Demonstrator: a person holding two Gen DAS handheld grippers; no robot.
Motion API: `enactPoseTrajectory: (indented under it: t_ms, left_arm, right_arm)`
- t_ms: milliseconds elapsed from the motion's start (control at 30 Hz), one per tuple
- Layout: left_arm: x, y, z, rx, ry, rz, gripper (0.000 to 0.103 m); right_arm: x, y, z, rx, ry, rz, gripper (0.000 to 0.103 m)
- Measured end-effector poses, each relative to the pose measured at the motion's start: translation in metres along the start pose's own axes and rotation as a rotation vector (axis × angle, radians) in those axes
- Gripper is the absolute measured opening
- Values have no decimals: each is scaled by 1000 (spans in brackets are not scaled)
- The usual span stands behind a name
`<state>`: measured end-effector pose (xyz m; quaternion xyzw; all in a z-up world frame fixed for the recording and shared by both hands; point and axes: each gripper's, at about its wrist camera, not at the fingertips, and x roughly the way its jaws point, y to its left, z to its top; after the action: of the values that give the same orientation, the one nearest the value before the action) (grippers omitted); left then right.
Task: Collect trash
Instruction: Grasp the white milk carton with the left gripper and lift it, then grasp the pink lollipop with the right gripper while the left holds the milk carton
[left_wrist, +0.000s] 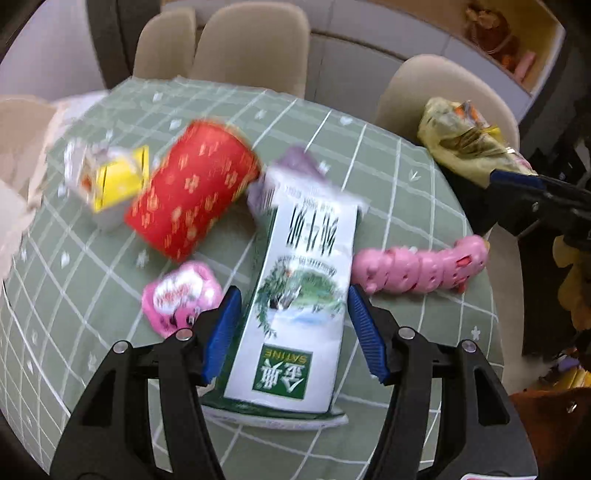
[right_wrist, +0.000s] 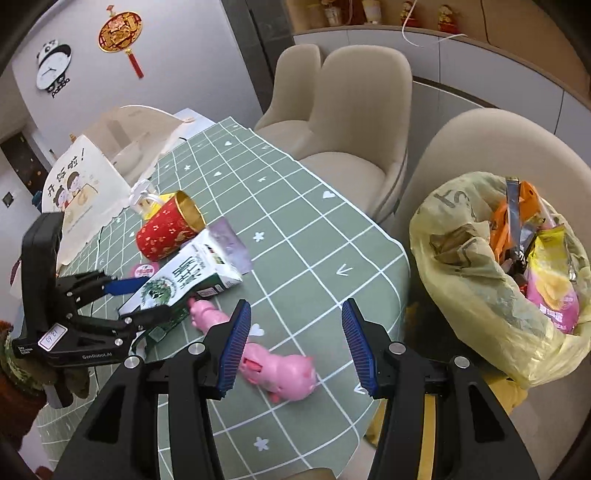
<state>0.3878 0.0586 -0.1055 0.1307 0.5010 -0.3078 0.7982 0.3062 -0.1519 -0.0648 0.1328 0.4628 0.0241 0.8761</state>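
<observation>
A white and green milk carton (left_wrist: 295, 295) sits between my left gripper's (left_wrist: 292, 291) blue pads, which press on its sides. It looks sharp while the table behind is blurred. In the right wrist view the same carton (right_wrist: 184, 273) is tilted over the green checked tablecloth (right_wrist: 295, 221), with the left gripper (right_wrist: 147, 299) clamped on its lower end. My right gripper (right_wrist: 295, 304) is open and holds nothing, above the table's edge near a pink pig toy (right_wrist: 280, 369). A yellow trash bag (right_wrist: 480, 295) full of wrappers gapes at the right, off the table.
A red cup (left_wrist: 192, 192) lies on its side beside a yellow and white box (left_wrist: 107, 184), a purple packet (left_wrist: 295, 162) and a pink round packet (left_wrist: 181, 295). A paper bag (right_wrist: 81, 192) stands at the far left. Beige chairs (right_wrist: 351, 110) ring the table.
</observation>
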Motion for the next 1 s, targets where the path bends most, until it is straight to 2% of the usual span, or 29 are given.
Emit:
enactPoseTrajectory:
  t_ms: [100,200,333,500,633,733,833,933,1000]
  left_arm:
    - [-11,7,-15,-85,-3,-32,50]
    - [-34,15,-39,-202,-36,-59,48]
    - [-76,39,-72,-368,-123,-91,48]
    - [-112,72,-102,-489,-205,-7,48]
    - [-115,99,-127,-581,-196,88,48]
    - [-112,112,-143,-643,-176,109,49]
    - [-112,114,-152,-665,-180,112,49]
    - [-112,115,-156,-677,-189,108,49]
    - [-114,117,-158,-686,-197,113,49]
  right_arm:
    - [11,8,2,-17,25,24,49]
    - [21,25,4,-60,45,55,49]
    - [34,55,2,-152,79,85,49]
    - [56,94,-4,-240,141,135,49]
    - [71,136,-4,-329,156,191,49]
    - [81,166,-4,-381,159,220,49]
    - [91,190,-7,-420,176,261,49]
    - [102,207,-13,-479,214,262,49]
    - [107,212,-20,-519,241,236,39]
